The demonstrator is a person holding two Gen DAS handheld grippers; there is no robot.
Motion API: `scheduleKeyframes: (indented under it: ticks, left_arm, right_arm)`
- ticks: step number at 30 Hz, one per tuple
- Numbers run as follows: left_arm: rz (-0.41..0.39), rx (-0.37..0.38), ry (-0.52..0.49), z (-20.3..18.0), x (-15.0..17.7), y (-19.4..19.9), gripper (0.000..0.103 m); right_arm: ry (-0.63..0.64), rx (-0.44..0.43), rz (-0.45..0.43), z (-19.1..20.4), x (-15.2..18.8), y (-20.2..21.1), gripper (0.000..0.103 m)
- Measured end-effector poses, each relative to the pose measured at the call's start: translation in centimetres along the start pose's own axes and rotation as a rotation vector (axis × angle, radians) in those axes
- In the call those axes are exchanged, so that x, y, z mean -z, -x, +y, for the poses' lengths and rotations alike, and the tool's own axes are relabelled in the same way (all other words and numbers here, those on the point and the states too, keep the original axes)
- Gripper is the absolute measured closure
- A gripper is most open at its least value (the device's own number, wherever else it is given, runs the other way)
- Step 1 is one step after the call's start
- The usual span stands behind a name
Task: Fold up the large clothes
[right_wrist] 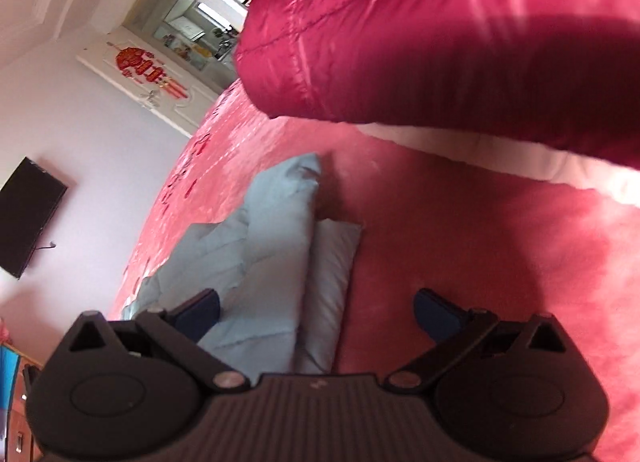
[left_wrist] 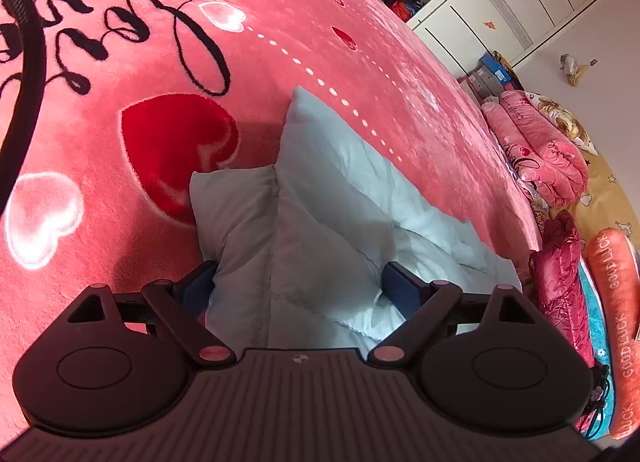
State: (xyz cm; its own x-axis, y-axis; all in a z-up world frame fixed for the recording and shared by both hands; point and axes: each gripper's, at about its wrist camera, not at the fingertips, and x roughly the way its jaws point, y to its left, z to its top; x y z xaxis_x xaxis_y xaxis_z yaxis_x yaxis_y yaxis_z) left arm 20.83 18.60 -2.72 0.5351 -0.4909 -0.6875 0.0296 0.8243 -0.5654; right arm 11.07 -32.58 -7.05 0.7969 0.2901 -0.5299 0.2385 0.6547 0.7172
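Pale blue coat [left_wrist: 320, 222] on the bed [left_wrist: 120, 222], lying between the spread left claw [left_wrist: 304, 290]; half beneath the equally spread right claw [right_wrist: 316, 314].

a white wardrobe [left_wrist: 516, 2] fills the upper right of the left wrist view. in the right wrist view, a dark tv [right_wrist: 28, 216] hangs on the pale wall [right_wrist: 80, 134] at left, a white door [right_wrist: 160, 74] above it.

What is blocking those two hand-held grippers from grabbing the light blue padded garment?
Nothing visible. The left hand-held gripper and the right hand-held gripper both hang open right over the light blue garment on the pink blanket.
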Motion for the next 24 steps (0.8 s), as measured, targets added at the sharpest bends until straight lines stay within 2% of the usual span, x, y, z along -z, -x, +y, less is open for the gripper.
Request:
scheduleKeyframes:
  ticks: [7, 12, 17, 24]
  left_arm:
    - [0.008, 0.032, 0.003, -0.1, 0.1, -0.3, 0.000]
    - [0.015, 0.061, -0.009, -0.4, 0.3, -0.3, 0.000]
    - [0.023, 0.096, -0.019, -0.4, 0.5, -0.2, 0.000]
    - [0.032, 0.138, -0.041, -0.7, 0.9, -0.2, 0.000]
  right_arm:
    - [-0.041, -0.114, 0.005, -0.2, -0.1, -1.0, 0.000]
    - [-0.004, -0.173, 0.035, 0.9, 0.1, -2.2, 0.000]
    - [0.023, -0.215, 0.064, 2.0, 0.2, -3.5, 0.000]
    - [-0.009, -0.261, 0.057, 2.2, 0.4, -3.9, 0.000]
